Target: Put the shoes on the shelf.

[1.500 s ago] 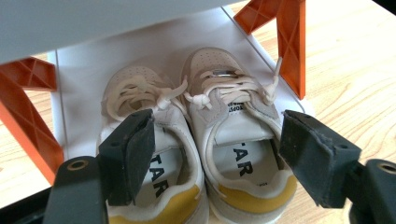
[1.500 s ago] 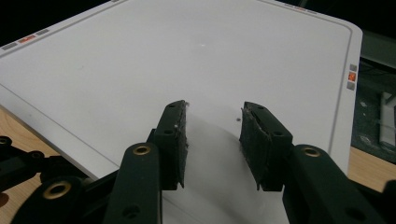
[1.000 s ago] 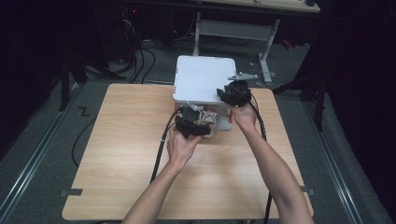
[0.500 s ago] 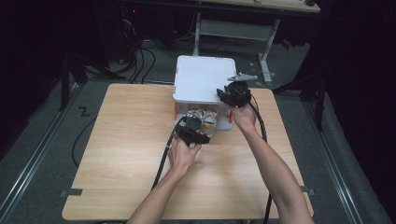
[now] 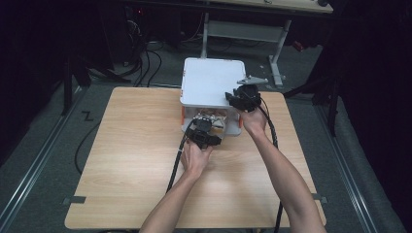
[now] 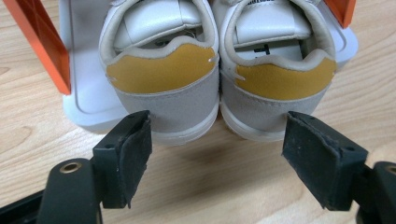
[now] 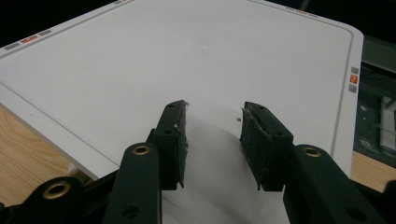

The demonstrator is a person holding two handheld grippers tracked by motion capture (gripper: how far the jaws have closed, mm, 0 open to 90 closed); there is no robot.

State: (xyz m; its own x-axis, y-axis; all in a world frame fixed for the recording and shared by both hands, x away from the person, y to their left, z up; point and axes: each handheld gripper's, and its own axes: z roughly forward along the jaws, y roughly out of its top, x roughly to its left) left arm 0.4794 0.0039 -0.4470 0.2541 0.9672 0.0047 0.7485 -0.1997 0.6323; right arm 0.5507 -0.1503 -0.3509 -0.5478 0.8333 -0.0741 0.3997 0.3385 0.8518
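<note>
A pair of small shoes (image 5: 214, 121) stands heels-out on the white base (image 6: 86, 93) of a shoe box, under its white lid (image 5: 209, 82). Each of the left shoe (image 6: 163, 79) and the right shoe (image 6: 280, 79) has a mustard heel patch, grey suede and a white sole. My left gripper (image 5: 206, 128) sits low on the table just in front of the heels. In the left gripper view it (image 6: 218, 125) stands open, its pads wide of both heels and touching neither. My right gripper (image 5: 232, 98) rests at the lid's near right corner, pads apart over the lid (image 7: 187, 51), nothing between them (image 7: 212, 111).
Orange side pieces (image 6: 39, 42) flank the box opening. The box sits at the far middle of the wooden table (image 5: 126, 160). Black cables (image 5: 176, 165) trail from both grippers toward the near edge. Table legs and cables lie on the dark floor beyond.
My left gripper has sunk and drawn slightly back toward the near side, leaving the shoes' heels more exposed. The right gripper has stayed on the lid.
</note>
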